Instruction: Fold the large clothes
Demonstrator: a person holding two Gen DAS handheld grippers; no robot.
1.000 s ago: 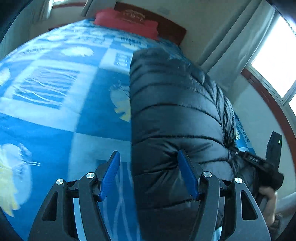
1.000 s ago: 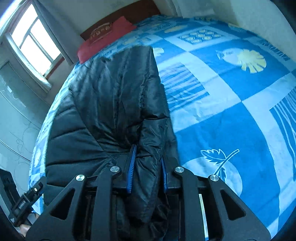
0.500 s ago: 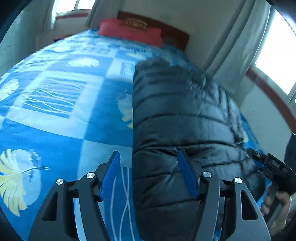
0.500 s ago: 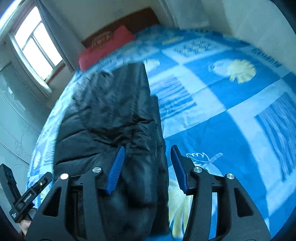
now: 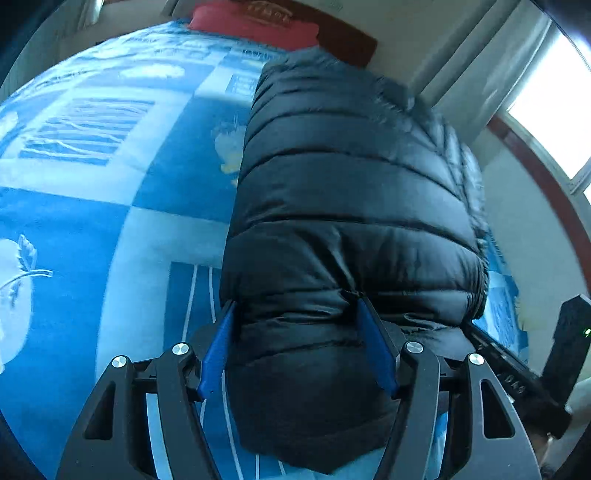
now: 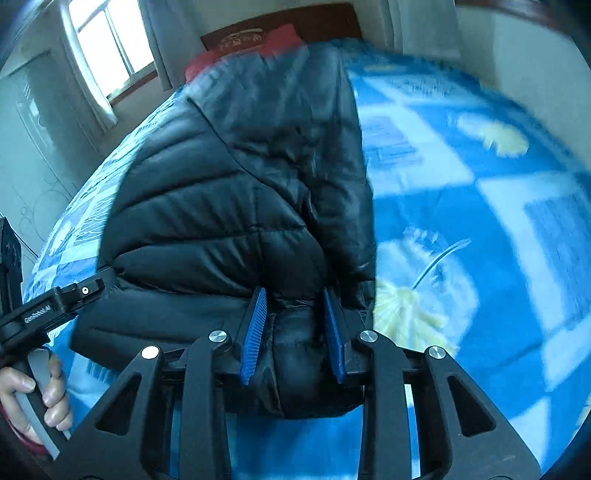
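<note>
A black quilted puffer jacket [image 5: 351, 192] lies folded lengthwise on the blue patterned bed [image 5: 92, 206]. My left gripper [image 5: 295, 314] has its blue pads wide apart around the jacket's near left hem, both pads touching the fabric. In the right wrist view the jacket [image 6: 236, 192] fills the middle. My right gripper [image 6: 295, 302] is closed on a thick fold at the jacket's near right hem. The jacket's near edge hangs a little over the bed edge between both grippers.
A red pillow [image 5: 255, 22] lies against the dark wooden headboard [image 5: 351, 37] at the far end. Windows [image 6: 107, 48] and curtains [image 5: 476, 62] stand beside the bed. The hand holding the left gripper [image 6: 33, 398] shows at lower left of the right wrist view.
Both grippers have pushed forward onto the jacket's near hem. The right gripper, open half a second ago, has closed on a fold. The left pads now straddle the hem.
</note>
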